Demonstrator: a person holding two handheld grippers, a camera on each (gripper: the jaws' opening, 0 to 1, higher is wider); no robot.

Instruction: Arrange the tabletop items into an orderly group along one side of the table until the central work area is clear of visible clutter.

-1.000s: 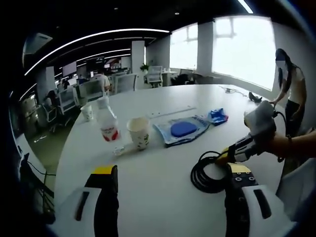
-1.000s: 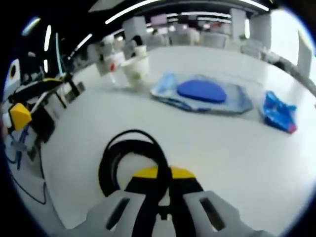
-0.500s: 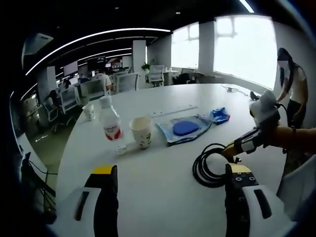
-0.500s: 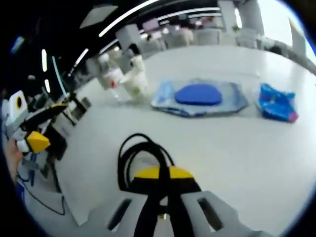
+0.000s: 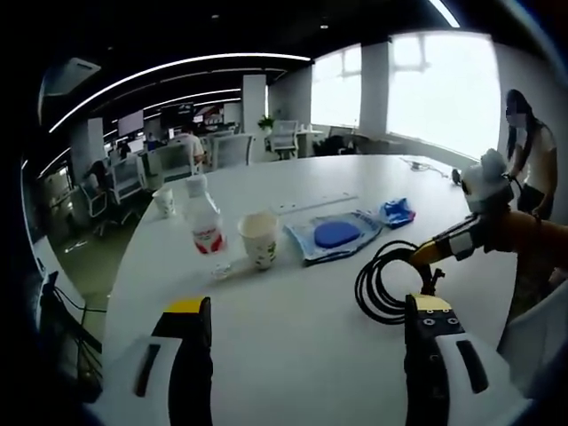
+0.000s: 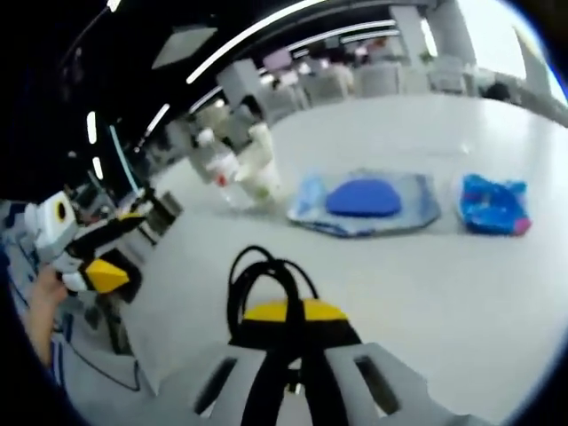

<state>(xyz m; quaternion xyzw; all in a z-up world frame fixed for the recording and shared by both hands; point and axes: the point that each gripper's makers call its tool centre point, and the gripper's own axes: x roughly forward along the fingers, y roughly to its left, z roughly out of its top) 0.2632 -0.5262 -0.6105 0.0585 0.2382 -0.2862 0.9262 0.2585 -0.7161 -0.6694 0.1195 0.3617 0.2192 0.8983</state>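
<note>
A black cable coil (image 5: 380,282) hangs tilted just above the white table (image 5: 266,311), and my right gripper (image 5: 424,257) is shut on its top. In the right gripper view the coil (image 6: 260,273) loops out from my shut right gripper (image 6: 286,312). Beyond it lie a flat blue pouch (image 6: 368,200) and a small blue packet (image 6: 493,206). A paper cup (image 5: 260,238) stands beside a plastic bottle (image 5: 206,226), with a second cup (image 5: 164,201) farther back. My left gripper (image 5: 306,311) is open over bare table, holding nothing.
A thin white strip (image 5: 311,202) lies behind the pouch (image 5: 335,235). A person (image 5: 530,151) stands at the table's far right. Office chairs and desks fill the room beyond the table's far edge. My left gripper (image 6: 89,257) and a hand (image 6: 40,306) sit past the table's left edge.
My right gripper has lifted the cable coil from flat on the table to a raised, tilted hang and moved up and right. The left gripper stayed open.
</note>
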